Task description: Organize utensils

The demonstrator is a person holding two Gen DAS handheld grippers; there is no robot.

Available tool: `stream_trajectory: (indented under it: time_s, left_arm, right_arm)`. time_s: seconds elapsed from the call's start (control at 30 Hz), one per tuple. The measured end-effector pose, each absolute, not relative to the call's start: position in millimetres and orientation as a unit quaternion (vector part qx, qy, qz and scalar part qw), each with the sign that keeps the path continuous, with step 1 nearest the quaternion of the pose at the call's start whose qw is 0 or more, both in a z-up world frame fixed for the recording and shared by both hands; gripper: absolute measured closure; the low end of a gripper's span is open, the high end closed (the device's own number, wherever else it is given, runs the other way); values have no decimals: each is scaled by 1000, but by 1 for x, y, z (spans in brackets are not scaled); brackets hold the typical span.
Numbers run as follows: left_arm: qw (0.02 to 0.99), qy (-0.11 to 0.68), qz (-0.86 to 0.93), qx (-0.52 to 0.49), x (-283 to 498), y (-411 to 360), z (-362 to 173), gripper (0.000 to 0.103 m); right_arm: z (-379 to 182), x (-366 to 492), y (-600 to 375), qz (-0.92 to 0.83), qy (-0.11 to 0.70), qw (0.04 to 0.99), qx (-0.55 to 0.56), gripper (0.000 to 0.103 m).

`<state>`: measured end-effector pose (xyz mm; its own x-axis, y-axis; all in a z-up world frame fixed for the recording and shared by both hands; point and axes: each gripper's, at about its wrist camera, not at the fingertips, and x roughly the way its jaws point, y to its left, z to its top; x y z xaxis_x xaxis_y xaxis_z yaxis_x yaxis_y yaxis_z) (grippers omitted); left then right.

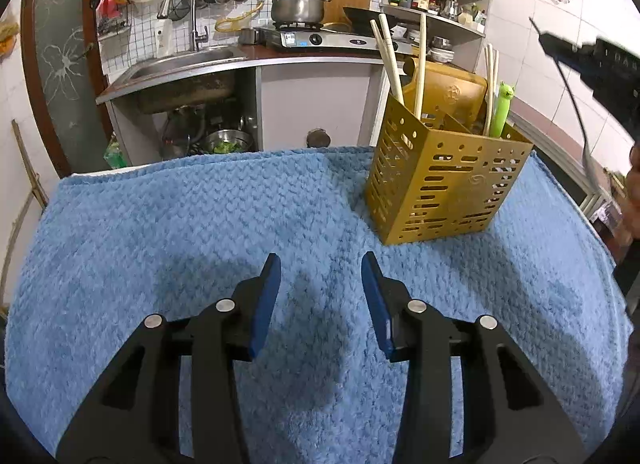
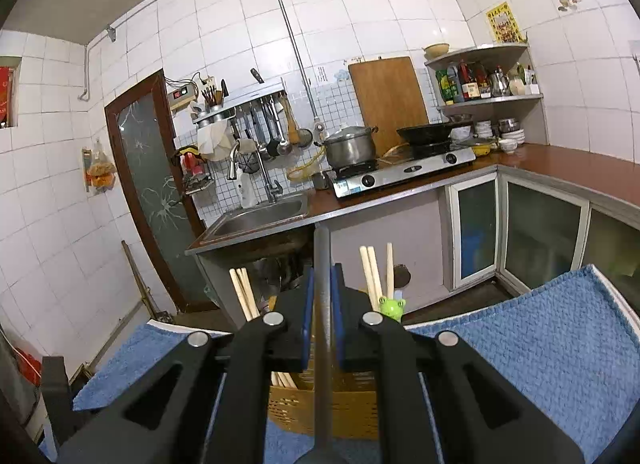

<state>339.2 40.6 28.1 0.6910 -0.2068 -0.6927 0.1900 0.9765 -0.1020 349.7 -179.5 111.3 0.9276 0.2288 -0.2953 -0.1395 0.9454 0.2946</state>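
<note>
Blue towel spread over the worktop, and the left claw hovers above it, pads apart with nothing between them. Moving right, the gold slotted utensil holder stands on the towel, pale chopsticks poking up from its compartments beside a green frog-topped utensil. Further right and higher, the right claw is clamped on a thin grey metal utensil handle, right above the holder
</note>
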Motion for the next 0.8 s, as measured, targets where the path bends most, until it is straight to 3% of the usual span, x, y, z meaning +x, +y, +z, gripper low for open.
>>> stream_trajectory:
  time_s: [0.1,0.2,0.3,0.53,0.8]
  left_arm:
    - [910,397,-120,-18,337,39,22,63]
    - [889,437,-134,-31,332,38,11,89]
    - [872,465,-142,-52,317,41,3,98]
    - [887,440,-136,-22,234,39,24,98]
    - [886,457,-84,0,157,61,25,98]
  right_arm:
    - [95,340,-187,89,217,964,127,94]
    - [73,320,-198,89,283,945,137,94]
    - [54,291,-212,86,322,930,154,94]
    - [22,194,-234,44,382,917,108,94]
    - [-25,162,-284,-21,416,903,101,94]
